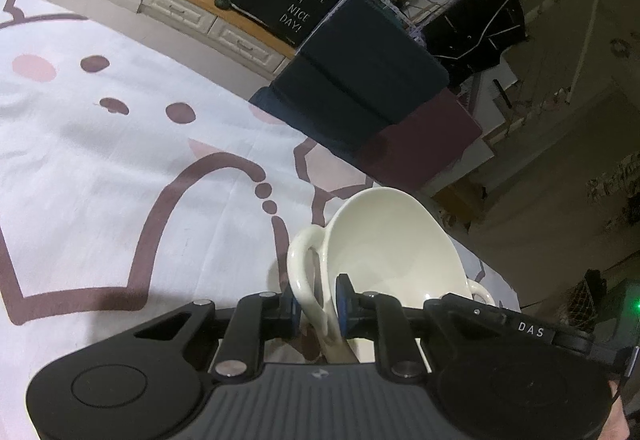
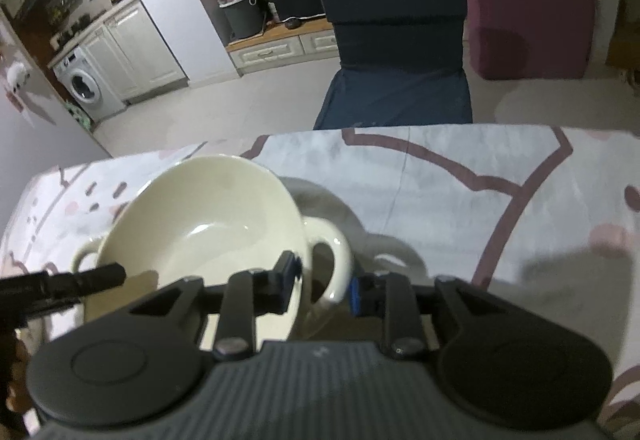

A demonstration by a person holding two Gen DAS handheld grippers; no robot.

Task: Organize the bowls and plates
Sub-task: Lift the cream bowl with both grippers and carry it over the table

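The bowl (image 1: 384,248) sits tilted above the desk (image 1: 120,168), a cream two-handled piece, just inside the desk's edge nearest the blue chair (image 1: 360,80). The left tool (image 1: 318,306) is clenched on the bowl's near handle (image 1: 304,272): one blue pad sits outside the loop, the other presses from the bowl's inner side, the handle and rim pinched between them. In the right wrist view the same bowl (image 2: 208,224) fills the left half, its hollow facing the camera. The right tool (image 2: 322,286) straddles the other handle (image 2: 332,264); its left pad (image 2: 290,272) lies against the bowl's wall, its right pad (image 2: 356,292) sits just outside the loop, and whether that pad actually presses on the handle I cannot tell through the blur. A black finger of the left tool (image 2: 80,280) pokes in from the left edge, at the bowl's far handle (image 2: 86,254). The desk wears a white cloth with brown outlines and pink spots. Beyond the bowl stands the blue chair, and right of the chair a maroon cushion (image 2: 528,8). Left of the chair, far back, a washing machine (image 2: 84,88) sits under white cabinets.
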